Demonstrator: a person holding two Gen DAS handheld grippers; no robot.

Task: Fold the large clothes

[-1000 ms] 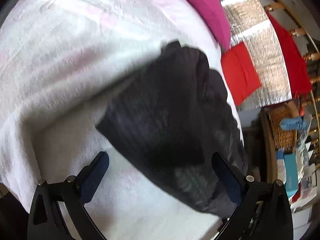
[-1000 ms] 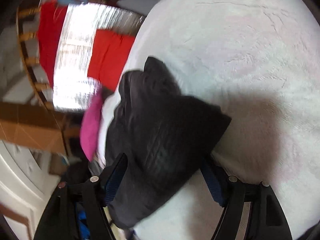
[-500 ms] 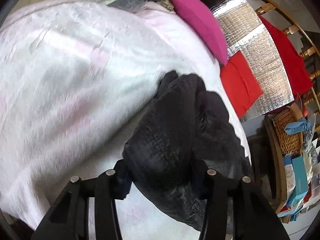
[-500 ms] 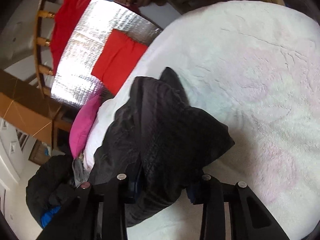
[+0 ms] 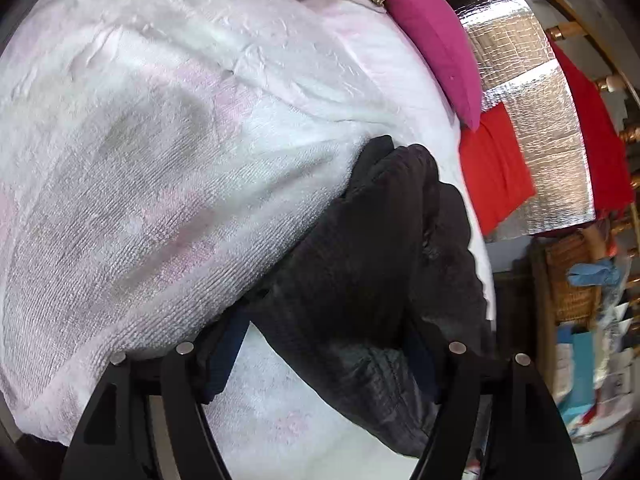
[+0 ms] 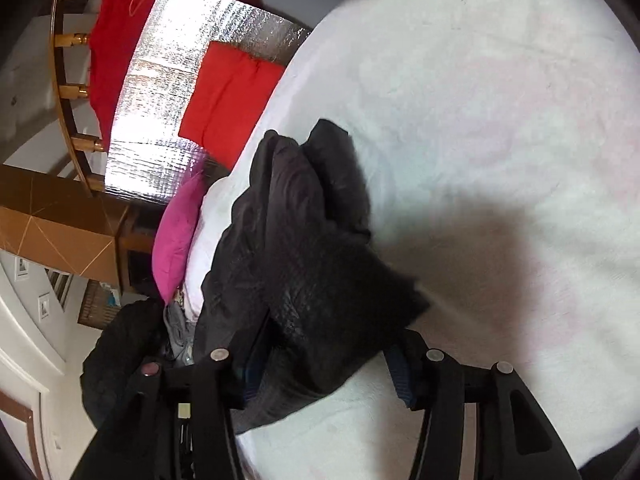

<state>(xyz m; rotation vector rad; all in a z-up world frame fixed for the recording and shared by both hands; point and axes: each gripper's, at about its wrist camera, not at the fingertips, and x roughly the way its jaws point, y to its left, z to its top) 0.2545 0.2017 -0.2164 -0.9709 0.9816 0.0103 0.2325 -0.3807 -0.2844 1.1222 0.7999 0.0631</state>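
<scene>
L wrist view: left gripper (image 5: 320, 356) jaws opening, bunched black garment (image 5: 372, 272) lay between the fingers, at 5 o'clock on white-pink blanket (image 5: 160, 152). Pink pillow (image 5: 436, 44) at 1 o'clock.
R wrist view: right gripper (image 6: 324, 368) jaws opening round same garment (image 6: 312, 264), at centre; red cloth (image 6: 228, 96) at 11 o'clock.

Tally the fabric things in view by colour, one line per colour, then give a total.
Black: 1, the black quilted garment lying bunched on the blanket.
White and pale pink: 1, the fluffy white blanket covering the bed.
Magenta: 1, the magenta cushion at the bed's edge.
Red: 2, the red square cloth and the red hanging cloth by the silver foil sheet.
Total: 5.
</scene>
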